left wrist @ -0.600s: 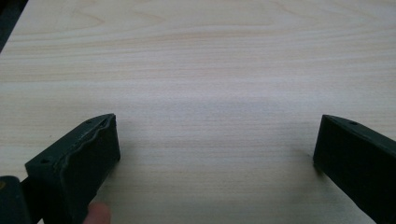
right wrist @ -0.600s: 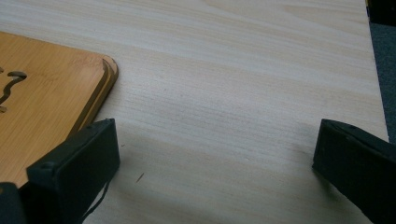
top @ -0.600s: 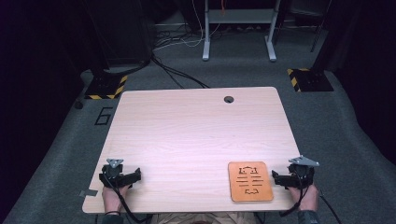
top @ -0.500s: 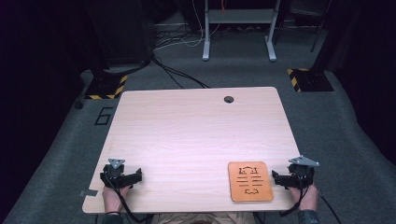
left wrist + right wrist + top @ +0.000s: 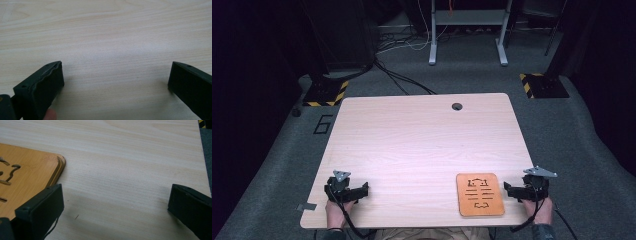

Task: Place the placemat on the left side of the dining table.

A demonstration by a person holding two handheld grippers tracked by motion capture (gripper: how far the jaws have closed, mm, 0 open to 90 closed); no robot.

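An orange-brown wooden board (image 5: 480, 194) with cut-out slots lies flat near the table's front right; its rounded corner (image 5: 30, 173) shows in the right gripper view. My right gripper (image 5: 507, 190) rests on the table just right of the board, jaws wide apart with bare wood between them (image 5: 116, 197). My left gripper (image 5: 364, 189) sits at the front left of the table, open, with nothing but tabletop between its jaws (image 5: 116, 75). A hand holds each gripper from the front edge.
The light wooden table (image 5: 422, 145) has a round cable hole (image 5: 457, 106) near its far edge. A small grey tab (image 5: 307, 206) sticks out at the front left corner. Beyond the table lie cables, desk legs (image 5: 432, 35) and yellow-black striped floor plates (image 5: 542, 85).
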